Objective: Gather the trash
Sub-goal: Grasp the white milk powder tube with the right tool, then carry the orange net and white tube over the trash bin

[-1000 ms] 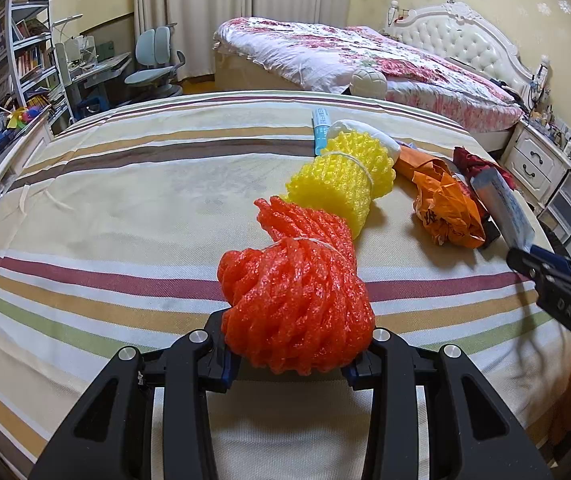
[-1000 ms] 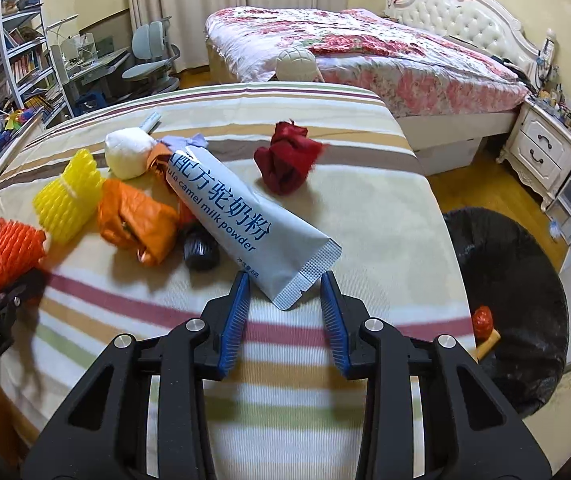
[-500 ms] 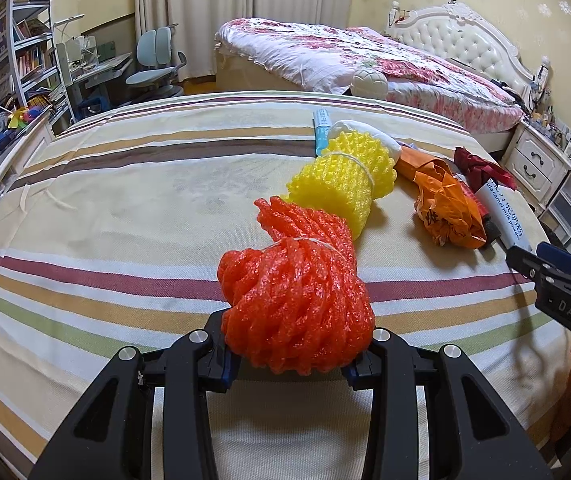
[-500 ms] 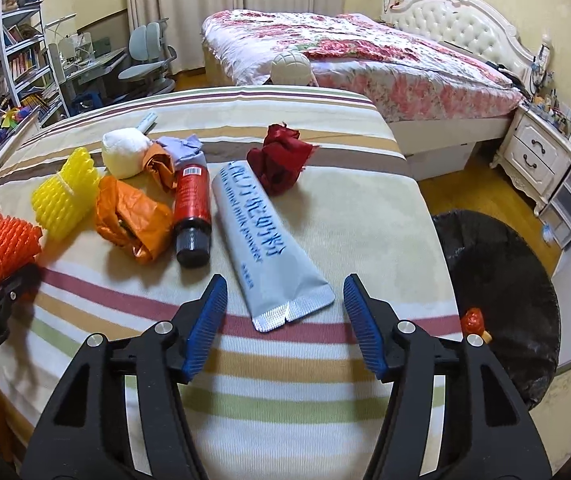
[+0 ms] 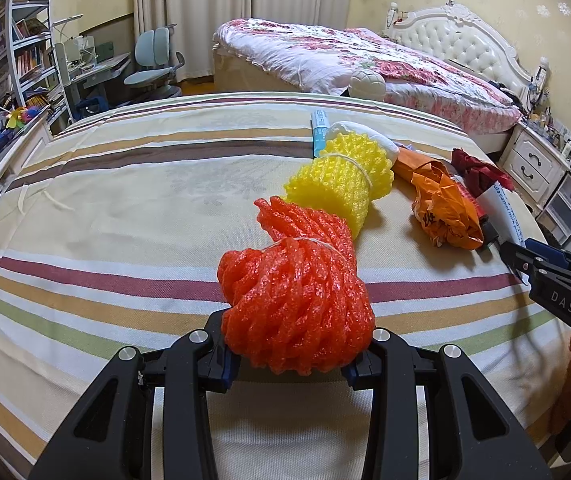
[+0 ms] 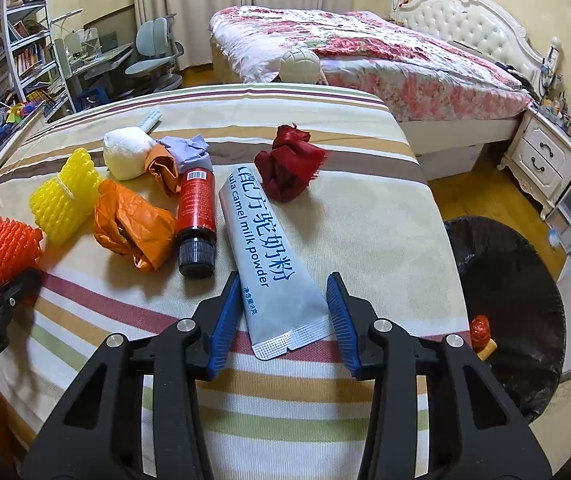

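**Gripping orange foam net, closing on milk powder sachet**

Pinching the orange foam net [image 5: 297,304] between the pads of the left gripper [image 5: 297,364], low on the striped bedspread [image 5: 125,208]. Closing the right gripper [image 6: 281,320] around the near, sealed end of the grey camel milk powder sachet [image 6: 269,256]; sachet lying flat between the blue pads, left pad just beside its edge, contact not clear. Lying beyond on the spread: yellow foam net [image 5: 341,184] just behind the orange one, crumpled orange wrapper [image 6: 133,228], red bottle [image 6: 195,216] with black cap beside the sachet, white foam ball [image 6: 125,152], dark red crumpled cloth [image 6: 289,168]. Standing on the floor right of the bed: black-lined bin [image 6: 501,312].
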### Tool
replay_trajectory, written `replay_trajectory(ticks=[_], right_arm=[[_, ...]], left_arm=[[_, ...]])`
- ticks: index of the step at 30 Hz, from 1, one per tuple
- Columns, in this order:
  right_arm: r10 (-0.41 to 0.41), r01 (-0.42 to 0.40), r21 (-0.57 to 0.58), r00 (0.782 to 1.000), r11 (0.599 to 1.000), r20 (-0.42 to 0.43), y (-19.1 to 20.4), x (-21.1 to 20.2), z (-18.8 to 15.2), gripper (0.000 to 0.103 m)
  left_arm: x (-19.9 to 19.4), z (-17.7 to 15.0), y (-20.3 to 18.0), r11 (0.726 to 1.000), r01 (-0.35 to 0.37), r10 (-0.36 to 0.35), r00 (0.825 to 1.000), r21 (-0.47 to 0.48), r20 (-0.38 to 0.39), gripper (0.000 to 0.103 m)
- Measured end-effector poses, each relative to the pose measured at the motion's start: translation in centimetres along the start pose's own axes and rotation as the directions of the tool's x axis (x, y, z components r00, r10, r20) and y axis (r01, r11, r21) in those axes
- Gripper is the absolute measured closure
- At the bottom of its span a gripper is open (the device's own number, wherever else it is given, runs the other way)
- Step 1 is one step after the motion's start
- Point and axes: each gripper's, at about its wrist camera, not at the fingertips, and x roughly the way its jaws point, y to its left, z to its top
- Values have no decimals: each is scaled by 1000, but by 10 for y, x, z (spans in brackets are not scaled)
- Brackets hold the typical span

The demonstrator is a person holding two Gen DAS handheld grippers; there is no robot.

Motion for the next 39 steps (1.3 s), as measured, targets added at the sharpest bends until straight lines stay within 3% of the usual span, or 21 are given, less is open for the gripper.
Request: replay_trajectory(ticks=[21, 31, 39], right_arm=[[10, -13, 54, 999, 998, 45, -12, -25, -22, 63], [-26, 17, 104, 996, 994, 88, -34, -45, -20, 63], [-119, 100, 168, 987, 981, 107, -73, -56, -22, 63]], left_arm=[[-23, -9, -5, 999, 40, -40, 998, -3, 58, 65], [-33, -4, -34, 993, 98, -103, 991, 58, 83, 65], [-33, 9, -84, 975, 159, -177, 978, 153, 114, 65]])
